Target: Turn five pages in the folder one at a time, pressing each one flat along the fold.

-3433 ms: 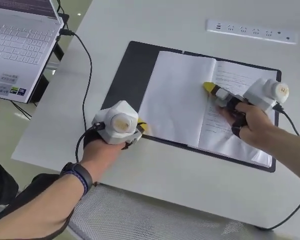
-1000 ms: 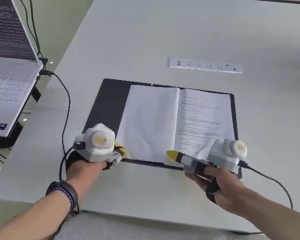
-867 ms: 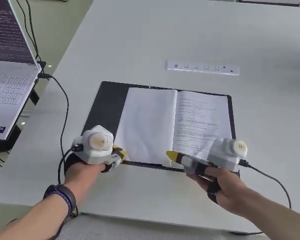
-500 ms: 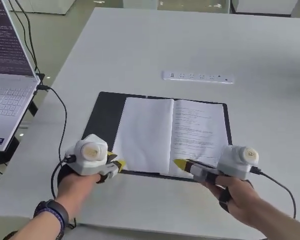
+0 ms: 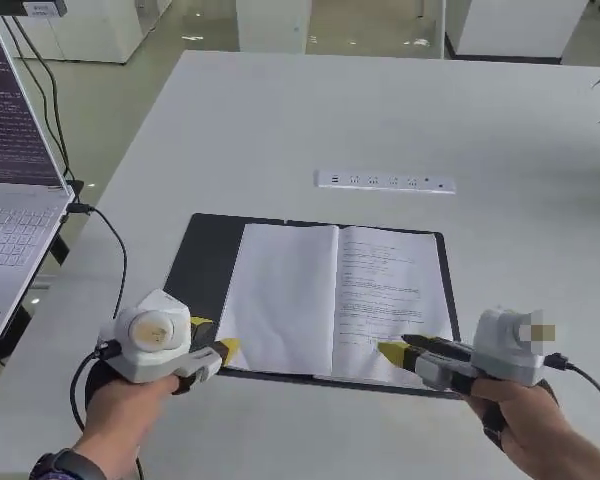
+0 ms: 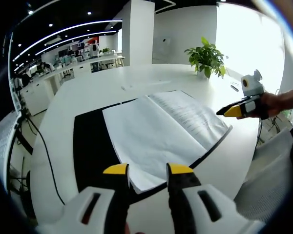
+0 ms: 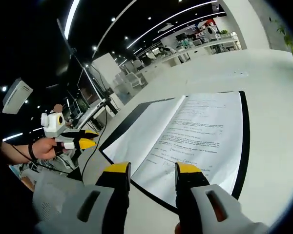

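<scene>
Work stands between turns, I judge. The open black folder (image 5: pixel 212 262) lies on the white tabletop (image 5: pixel 380 110); left claw (image 5: pixel 215 338) and right claw (image 5: pixel 394 350) hover at its near edge, both released and empty. Next: pinch one right-hand printed sheet (image 5: pixel 390 285) alone. Print too small to read.

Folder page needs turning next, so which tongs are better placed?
Right, probably: right tongs hover open at the near edge of the printed page; left tongs are by the blank page.

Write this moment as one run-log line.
folder: open on table | left tongs: open, at near corner of blank page | right tongs: open, over near edge of printed page | nothing gripped
</scene>
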